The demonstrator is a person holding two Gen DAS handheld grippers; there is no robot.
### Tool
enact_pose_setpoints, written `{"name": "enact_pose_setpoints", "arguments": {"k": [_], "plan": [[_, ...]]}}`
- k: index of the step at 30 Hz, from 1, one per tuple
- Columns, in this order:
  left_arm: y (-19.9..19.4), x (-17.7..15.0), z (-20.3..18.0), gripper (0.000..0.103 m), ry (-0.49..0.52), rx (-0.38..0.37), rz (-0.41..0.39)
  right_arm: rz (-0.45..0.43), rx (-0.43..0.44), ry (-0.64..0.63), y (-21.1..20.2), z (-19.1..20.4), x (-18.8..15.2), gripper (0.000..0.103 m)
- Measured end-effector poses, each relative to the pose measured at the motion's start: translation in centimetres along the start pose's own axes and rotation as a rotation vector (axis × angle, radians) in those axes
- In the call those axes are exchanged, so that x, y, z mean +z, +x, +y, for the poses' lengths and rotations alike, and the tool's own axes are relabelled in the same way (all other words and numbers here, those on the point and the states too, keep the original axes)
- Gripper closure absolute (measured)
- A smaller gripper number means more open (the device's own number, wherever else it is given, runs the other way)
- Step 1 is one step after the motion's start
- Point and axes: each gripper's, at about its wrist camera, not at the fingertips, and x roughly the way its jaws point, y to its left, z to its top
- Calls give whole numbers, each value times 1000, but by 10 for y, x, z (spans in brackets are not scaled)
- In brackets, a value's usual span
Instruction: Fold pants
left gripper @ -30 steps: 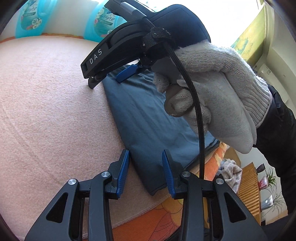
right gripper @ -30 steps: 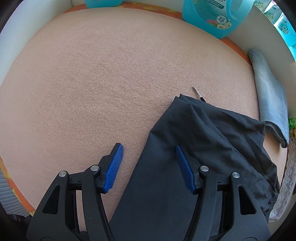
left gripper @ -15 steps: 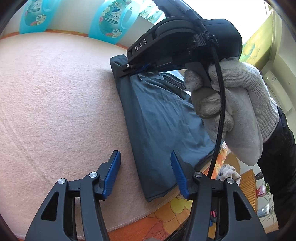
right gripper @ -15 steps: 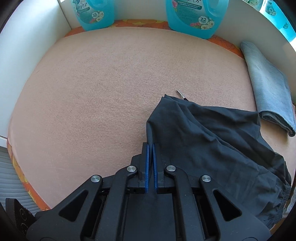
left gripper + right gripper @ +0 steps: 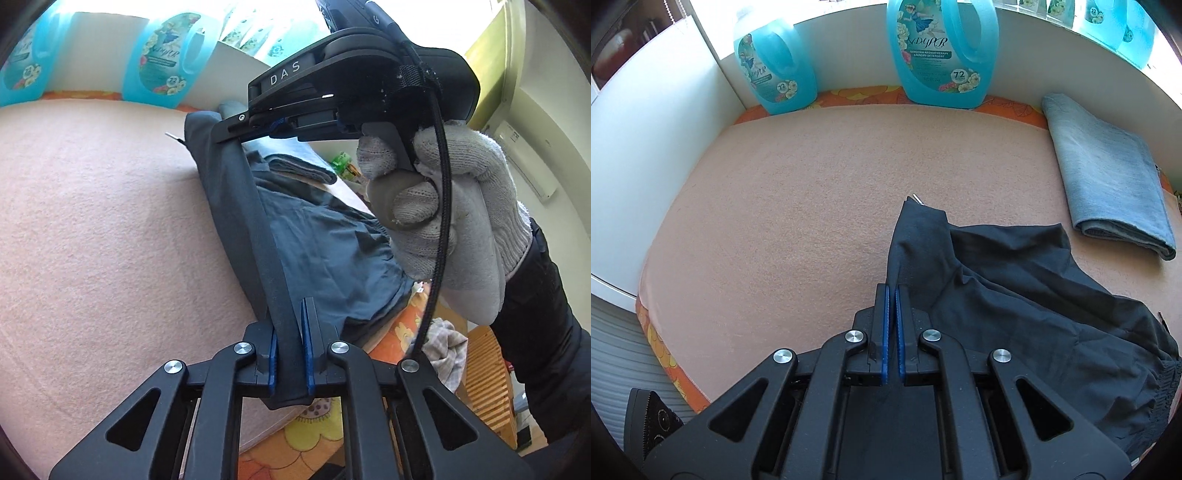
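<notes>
The dark pants [image 5: 1015, 288] are lying on the pink blanket [image 5: 794, 221], on the side near the folded blue cloth [image 5: 1108, 177]. One long edge of the pants is being pulled up off the blanket, and the rest is sagging down in wrinkles beside it.

The left gripper [image 5: 290, 354] is squeezing the near end of that edge. Its jaws have just been closing, and now the dark cloth is pinched between the blue pads [image 5: 306, 354], with a little bit of the cloth poking out under them.

The right gripper [image 5: 891, 325] is squeezing the far end of the same edge. Its blue pads are pressing together with a thin fold of the pants between them. In the left wrist view, the right gripper [image 5: 236, 127] is showing up beyond the pants, held by a hand in a white knit glove [image 5: 454, 218], and the edge is stretching tight from one gripper to the other.

A small silver bit [image 5: 916, 199] is sticking out at the far corner of the pants.

Two big blue detergent bottles [image 5: 945, 55] are standing past the far edge of the blanket, against the white wall. The folded blue cloth is resting on the blanket, close to the pants but not touching them.
</notes>
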Motion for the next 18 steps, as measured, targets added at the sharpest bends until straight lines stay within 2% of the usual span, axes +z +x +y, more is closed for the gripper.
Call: {"name": "enact_pose_setpoints", "arguments": {"k": [10,16,18], "plan": [[8,43,-40,96,102,-114,16,-144,22,116,-71,-61,2,100],[-5,80,-43,98,126,-119,-22,-232,54,184,-106,-92,15,101],[-6,81,-45,98,151,-89,-23,-236,66,176,-109,-95,16,101]]}}
